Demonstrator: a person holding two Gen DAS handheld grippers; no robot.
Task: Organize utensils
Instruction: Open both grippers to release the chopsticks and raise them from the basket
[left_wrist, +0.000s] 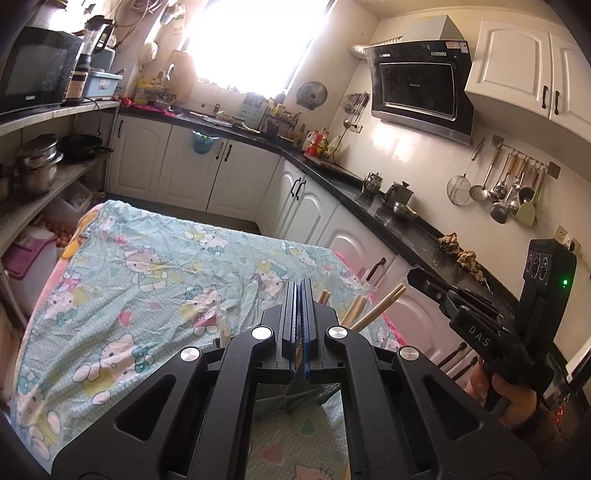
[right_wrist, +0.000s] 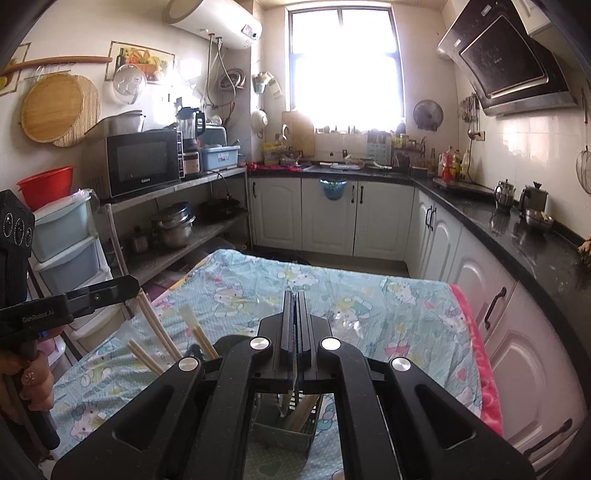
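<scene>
Kitchen shelf microwave (right_wrist: 142, 162), "Galanz" on door

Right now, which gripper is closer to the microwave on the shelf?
Left. The left gripper hangs at the table edge below the microwave; the right gripper is over the table's middle, farther toward the black countertop.

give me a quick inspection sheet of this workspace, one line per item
surface: table under a wrinkled cartoon-cat cloth
job's things: wooden chopsticks stand upright near the front edge; a grey-green slotted holder sits below the right hand-held gripper with utensils in it
clutter: clear plastic lying on the cloth
grippers: left hand-held gripper shut, empty; right hand-held gripper shut, empty
cables: nothing seen on the table
surroundings: black counter, microwave, hanging ladles
</scene>
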